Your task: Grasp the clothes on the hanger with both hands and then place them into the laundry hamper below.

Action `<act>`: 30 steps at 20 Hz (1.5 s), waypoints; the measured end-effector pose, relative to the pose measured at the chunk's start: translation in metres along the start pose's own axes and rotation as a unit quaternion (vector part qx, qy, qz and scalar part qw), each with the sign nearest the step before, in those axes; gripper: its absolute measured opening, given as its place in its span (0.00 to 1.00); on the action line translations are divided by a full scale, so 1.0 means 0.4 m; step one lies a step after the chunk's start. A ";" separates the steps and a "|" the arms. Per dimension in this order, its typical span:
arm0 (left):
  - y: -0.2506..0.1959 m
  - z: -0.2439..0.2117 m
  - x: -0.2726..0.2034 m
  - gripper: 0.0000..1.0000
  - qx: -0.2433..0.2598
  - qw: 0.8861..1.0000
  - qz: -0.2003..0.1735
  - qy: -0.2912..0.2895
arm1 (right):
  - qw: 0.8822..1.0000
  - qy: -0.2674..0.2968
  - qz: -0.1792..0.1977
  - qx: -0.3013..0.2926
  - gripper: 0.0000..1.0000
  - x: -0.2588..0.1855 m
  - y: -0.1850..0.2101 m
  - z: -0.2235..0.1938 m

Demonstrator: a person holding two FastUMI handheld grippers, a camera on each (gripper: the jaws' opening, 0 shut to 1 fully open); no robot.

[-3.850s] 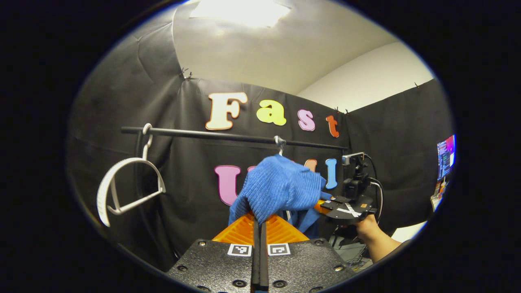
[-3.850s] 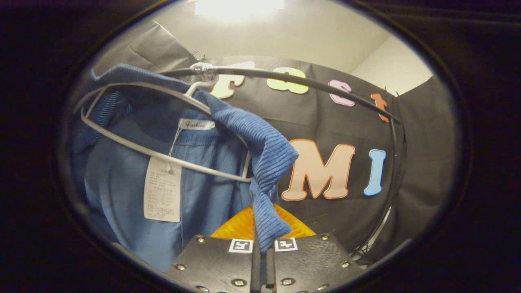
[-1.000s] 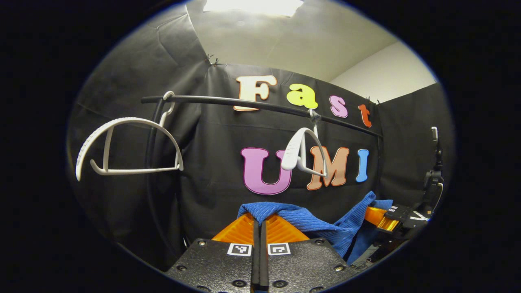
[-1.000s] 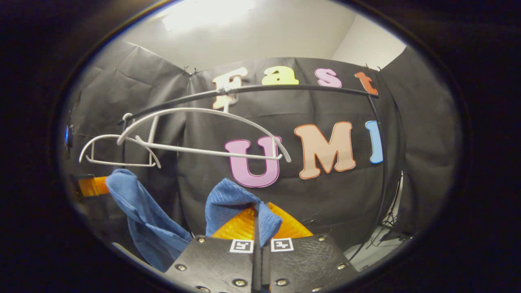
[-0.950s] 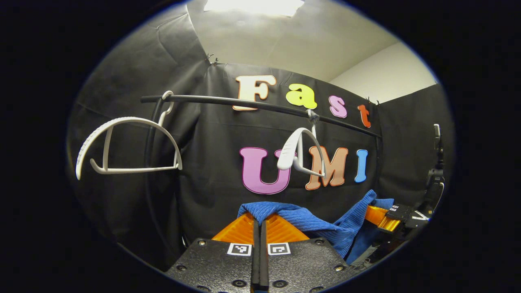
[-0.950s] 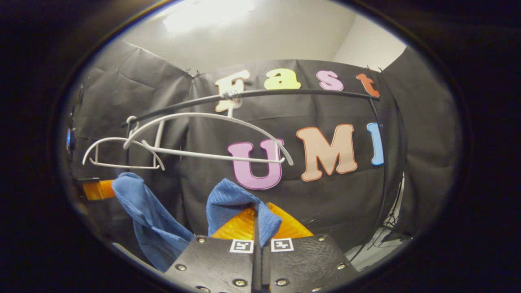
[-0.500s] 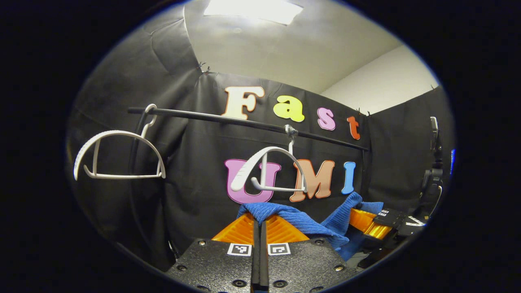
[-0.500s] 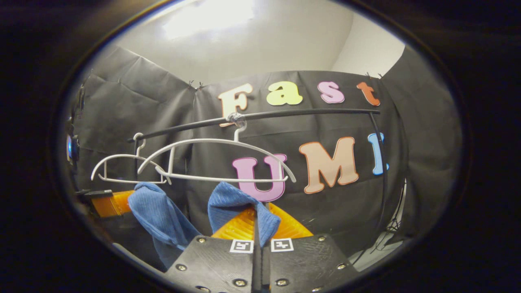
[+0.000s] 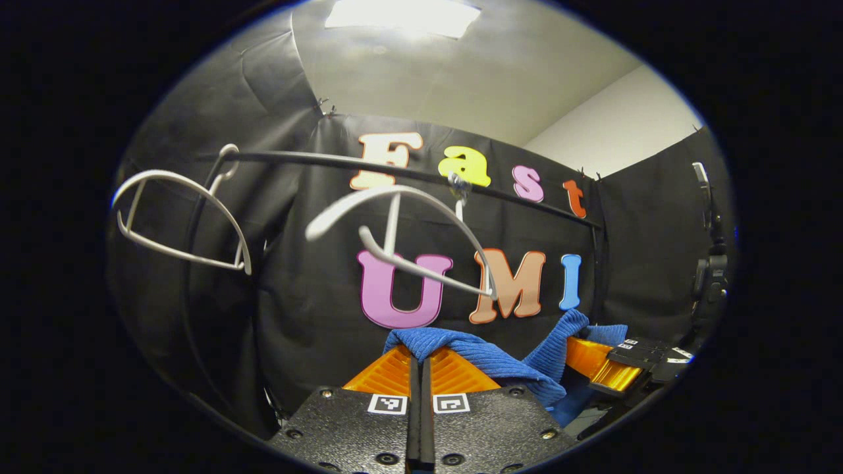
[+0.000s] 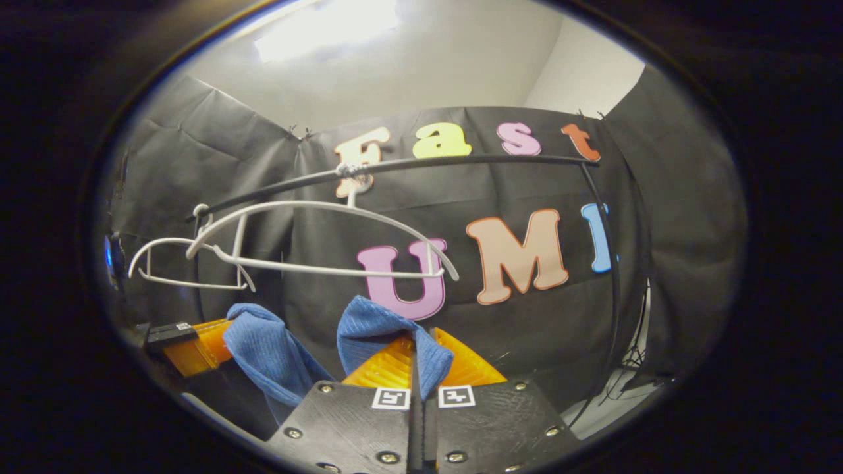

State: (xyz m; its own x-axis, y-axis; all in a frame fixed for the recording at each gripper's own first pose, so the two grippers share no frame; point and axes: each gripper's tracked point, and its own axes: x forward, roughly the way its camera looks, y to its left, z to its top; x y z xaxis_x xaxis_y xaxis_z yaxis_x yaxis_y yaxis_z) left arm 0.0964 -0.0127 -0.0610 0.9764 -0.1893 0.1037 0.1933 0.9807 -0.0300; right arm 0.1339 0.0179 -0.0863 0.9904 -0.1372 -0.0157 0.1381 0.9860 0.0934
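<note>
Glaring ceiling light point(image 9: 403, 14), fisheye-warped edges.

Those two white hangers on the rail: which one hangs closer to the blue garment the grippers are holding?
The one hooked mid-rail, directly above the blue garment. The other hanger hangs at the rail's far left end.

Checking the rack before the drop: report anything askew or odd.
The nearer white plastic hanger hangs tilted on the black rail, bare, its bar slanting down to one side. The blue ribbed garment is stretched between the left gripper and right gripper. Nothing looks damaged.
</note>
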 end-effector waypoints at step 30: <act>0.165 -0.955 0.092 0.01 0.004 0.964 0.052 0.262 | 0.954 0.290 -0.072 0.032 0.02 0.112 -0.166 -1.009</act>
State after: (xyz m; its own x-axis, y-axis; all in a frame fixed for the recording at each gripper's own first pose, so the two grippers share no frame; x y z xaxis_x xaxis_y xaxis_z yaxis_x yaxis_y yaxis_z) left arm 0.1819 0.0262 -0.4388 0.9055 -0.0872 -0.4152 0.0937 0.9956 -0.0047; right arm 0.1682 -0.0154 -0.4948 0.7958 -0.1774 -0.5790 0.2911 0.9505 0.1089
